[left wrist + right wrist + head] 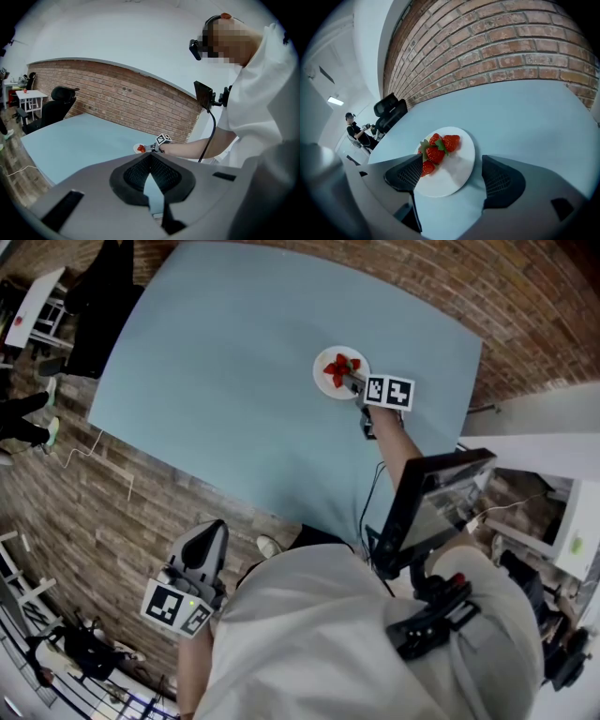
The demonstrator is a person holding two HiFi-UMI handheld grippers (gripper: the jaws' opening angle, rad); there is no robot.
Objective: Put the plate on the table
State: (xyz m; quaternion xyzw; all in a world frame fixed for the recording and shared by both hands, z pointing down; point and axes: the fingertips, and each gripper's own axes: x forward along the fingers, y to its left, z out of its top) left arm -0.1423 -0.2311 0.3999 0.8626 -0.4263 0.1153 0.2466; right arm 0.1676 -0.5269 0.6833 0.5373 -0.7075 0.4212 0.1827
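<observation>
The right gripper (452, 161) is reaching out over the table (525, 122) with its jaws spread wide and gripping nothing. The plate (454, 171) is lying flat on the table between and just ahead of those jaws. Its near edge is sitting inside the gap, and the left-hand jaw is overlapping its rim in the right gripper view; whether they touch is unclear. The strawberries (438, 150) are sitting on the plate's half farther from the gripper, toward the left-hand jaw. The left gripper (150, 157) is hanging low, off the table's near edge and well apart from the plate (138, 148), its jaw tips meeting, empty.
</observation>
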